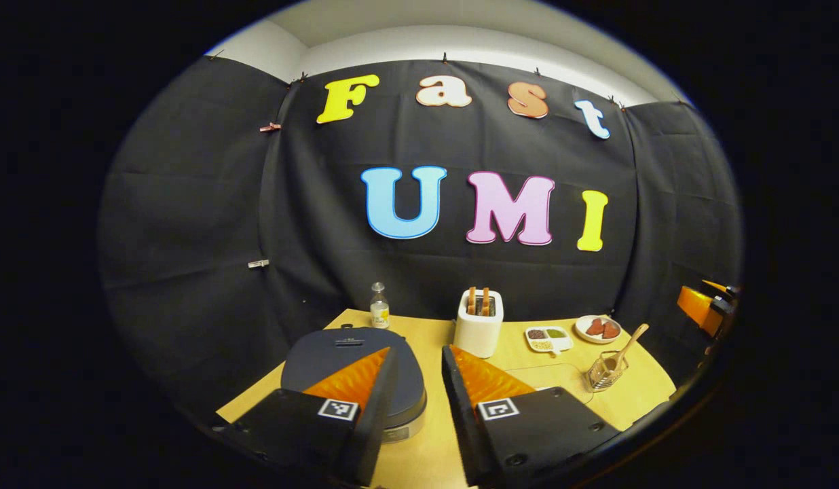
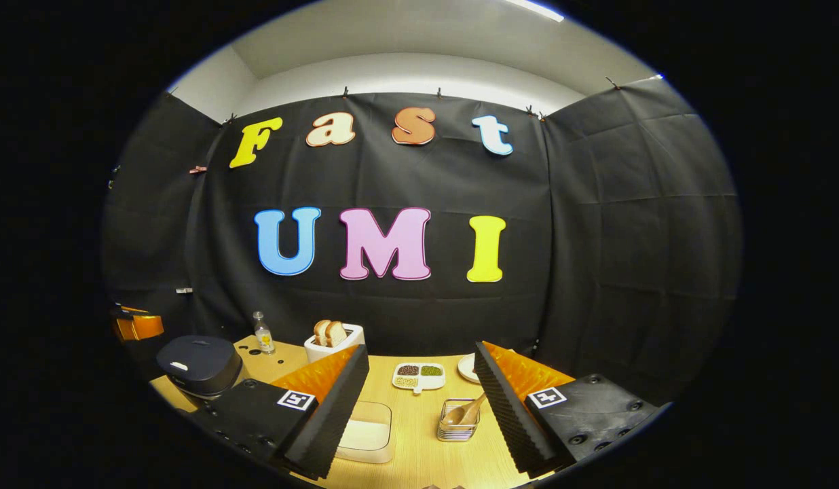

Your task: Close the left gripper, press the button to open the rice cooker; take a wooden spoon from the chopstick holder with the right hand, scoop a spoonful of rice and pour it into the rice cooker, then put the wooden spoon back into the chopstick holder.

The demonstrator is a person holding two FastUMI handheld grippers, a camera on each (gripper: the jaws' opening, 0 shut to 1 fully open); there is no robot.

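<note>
A pale wooden table (image 2: 419, 435) stands inside a booth hung with black cloth, a strip of white wall and ceiling above it. At the table's left edge sits the rice cooker (image 1: 355, 370), dark, rounded, its lid down. It looks heavy enough to stay put under a firm press on its button, which I cannot pick out on the lid from here.

Toward the front right of the table stands the chopstick holder (image 2: 458, 424), a small wire basket, light and liable to slide or tip. The wooden spoon (image 2: 465, 411) leans in it, handle slanting up and out. The spoon looks stiff, light and fairly smooth, so the free upper handle seems the place to pinch it.

A clear container (image 2: 368, 431) rests near the front edge, probably the rice. A toaster (image 1: 478, 322), a bottle (image 1: 379, 305) and a divided dish (image 2: 419, 375) line the back.

The left gripper (image 1: 419, 394) hovers over the cooker, fingers spread and holding nothing. The right gripper (image 2: 419, 407) hangs above the front edge, likewise parted and empty.
</note>
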